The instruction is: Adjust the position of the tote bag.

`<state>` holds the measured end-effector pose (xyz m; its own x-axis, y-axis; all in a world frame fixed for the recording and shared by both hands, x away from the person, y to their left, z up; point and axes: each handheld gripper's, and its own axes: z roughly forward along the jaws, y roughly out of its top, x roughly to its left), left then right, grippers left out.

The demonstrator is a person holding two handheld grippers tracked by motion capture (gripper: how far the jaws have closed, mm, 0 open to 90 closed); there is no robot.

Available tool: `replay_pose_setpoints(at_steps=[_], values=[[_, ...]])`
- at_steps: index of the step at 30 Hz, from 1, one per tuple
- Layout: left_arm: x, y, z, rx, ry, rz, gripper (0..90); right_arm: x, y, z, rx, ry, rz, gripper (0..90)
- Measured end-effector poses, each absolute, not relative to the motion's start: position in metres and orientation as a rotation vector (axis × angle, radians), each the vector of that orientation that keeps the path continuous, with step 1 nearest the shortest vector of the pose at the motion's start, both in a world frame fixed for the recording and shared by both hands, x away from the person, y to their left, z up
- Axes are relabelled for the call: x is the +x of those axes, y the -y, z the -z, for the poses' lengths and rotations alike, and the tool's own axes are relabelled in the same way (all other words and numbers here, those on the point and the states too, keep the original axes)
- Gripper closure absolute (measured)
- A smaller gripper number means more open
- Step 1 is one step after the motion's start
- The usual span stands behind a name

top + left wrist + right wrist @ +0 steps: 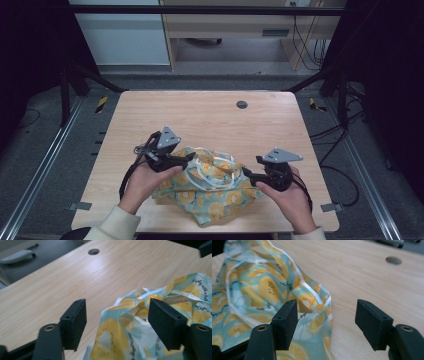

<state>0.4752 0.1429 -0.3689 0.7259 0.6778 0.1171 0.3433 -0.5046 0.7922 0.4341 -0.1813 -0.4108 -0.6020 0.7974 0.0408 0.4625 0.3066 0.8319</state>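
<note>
step: you're regrasping the crumpled cloth (212,187) near the tabletop's (200,112) front edge
left tongs (117,317): released, straddling a fold
right tongs (325,320): released, beside the hem
next: you're needing to clamp both edges

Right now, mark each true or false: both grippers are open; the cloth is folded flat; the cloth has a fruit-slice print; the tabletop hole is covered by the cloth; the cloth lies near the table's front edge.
1. Both the left gripper and the right gripper are open: true.
2. The cloth is folded flat: false, it lies crumpled in a heap.
3. It has a fruit-slice print: true, yellow slices on teal.
4. The tabletop hole is covered: false, it lies bare, far beyond the cloth.
5. It lies near the front edge: true.
</note>
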Motion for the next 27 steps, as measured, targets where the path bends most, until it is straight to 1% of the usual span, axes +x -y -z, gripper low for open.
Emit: replay_pose_setpoints(at_steps=[1, 2, 3, 4, 5, 6, 7, 8, 9, 10, 11, 12, 13, 16, 21, 26, 27], values=[[0.475, -0.143, 0.369, 2.133, -0.770, -0.538, 35.4, 0.434, 0.181, 0.411, 1.126, -2.200, -1.208, 35.3], [0.482, -0.136, 0.371, 2.225, -0.764, -0.578, 38.5, 0.443, 0.176, 0.417, 1.157, -2.241, -1.184, 36.2], [0.482, -0.136, 0.371, 2.225, -0.764, -0.578, 42.1, 0.446, 0.174, 0.421, 1.182, -2.252, -1.182, 38.2], [0.488, -0.135, 0.376, 2.256, -0.786, -0.529, 46.7, 0.448, 0.173, 0.424, 1.204, -2.274, -1.182, 41.9], [0.488, -0.135, 0.376, 2.256, -0.786, -0.529, 49.6, 0.449, 0.172, 0.426, 1.210, -2.285, -1.180, 44.3], [0.492, -0.137, 0.380, 2.283, -0.803, -0.499, 58.3, 0.450, 0.172, 0.428, 1.214, -2.297, -1.175, 53.6], [0.492, -0.137, 0.380, 2.283, -0.803, -0.499, 65.0, 0.450, 0.172, 0.428, 1.214, -2.297, -1.175, 53.6], [0.493, -0.140, 0.381, 2.260, -0.811, -0.519, 72.7, 0.447, 0.171, 0.430, 1.187, -2.307, -1.190, 72.2], [0.493, -0.140, 0.381, 2.260, -0.811, -0.519, 77.4, 0.446, 0.172, 0.430, 1.175, -2.300, -1.200, 77.1], [0.492, -0.143, 0.379, 2.227, -0.801, -0.513, 82.0, 0.445, 0.172, 0.429, 1.162, -2.292, -1.217, 83.8], [0.492, -0.143, 0.379, 2.227, -0.801, -0.513, 84.9, 0.445, 0.172, 0.429, 1.162, -2.292, -1.217, 83.8], [0.489, -0.146, 0.375, 2.170, -0.783, -0.550, 88.4, 0.443, 0.173, 0.427, 1.141, -2.271, -1.234, 87.8], [0.489, -0.146, 0.375, 2.170, -0.783, -0.550, 89.0, 0.443, 0.173, 0.427, 1.141, -2.271, -1.234, 87.8], [0.481, -0.154, 0.365, 2.081, -0.763, -0.623, 89.4, 0.439, 0.175, 0.419, 1.098, -2.210, -1.249, 89.4], [0.466, -0.170, 0.353, 1.917, -0.757, -0.681, 89.9, 0.429, 0.179, 0.404, 1.031, -2.119, -1.286, 90.0], [0.451, -0.189, 0.349, 1.827, -0.740, -0.706, 90.0, 0.418, 0.178, 0.393, 0.947, -2.061, -1.317, 90.0], [0.448, -0.193, 0.348, 1.808, -0.752, -0.692, 90.0, 0.416, 0.178, 0.392, 0.932, -2.055, -1.320, 90.0]])
